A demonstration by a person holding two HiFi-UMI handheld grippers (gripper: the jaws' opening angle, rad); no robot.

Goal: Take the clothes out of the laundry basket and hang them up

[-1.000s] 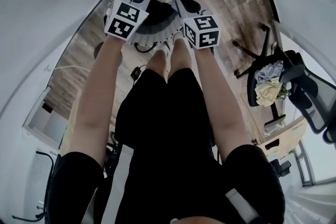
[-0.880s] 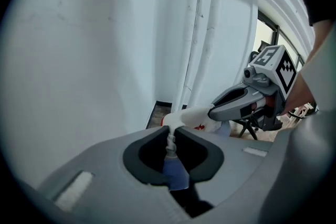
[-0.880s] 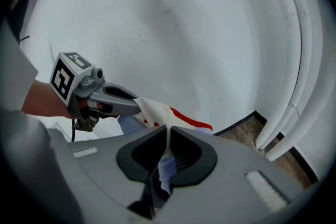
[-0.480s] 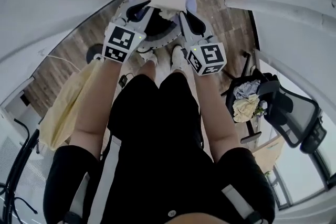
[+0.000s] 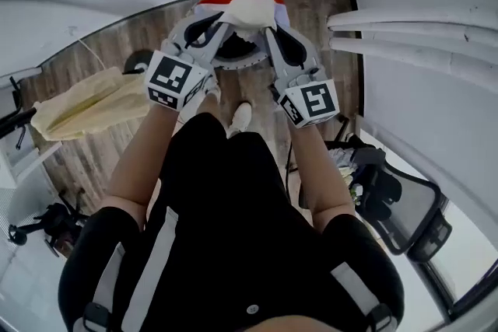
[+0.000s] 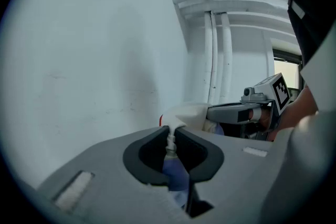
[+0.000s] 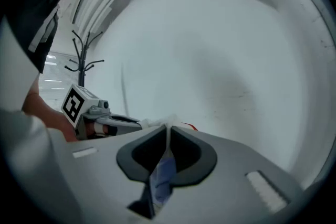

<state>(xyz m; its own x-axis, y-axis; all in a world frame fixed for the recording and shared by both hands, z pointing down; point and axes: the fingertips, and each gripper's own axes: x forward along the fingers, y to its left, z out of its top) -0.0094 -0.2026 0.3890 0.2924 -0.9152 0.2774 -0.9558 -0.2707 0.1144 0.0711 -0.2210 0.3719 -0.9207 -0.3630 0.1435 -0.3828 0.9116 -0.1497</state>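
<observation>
Two tools: we have left tool (image 5: 223, 18) and right tool (image 5: 269, 27) each pinched on garment (image 5: 250, 8)
Garment: white, red, blue, bunched between our tools, above basket (image 5: 241, 61)
Left of basket: yellow cloth (image 5: 93, 105)

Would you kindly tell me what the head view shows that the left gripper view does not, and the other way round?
Only the head view: the laundry basket on the wood floor, a yellow cloth at left and a chair at right. Only the left gripper view: the left gripper's jaws pinched shut on a white-and-blue fold. Both: the garment and the right gripper, which also holds it.
</observation>
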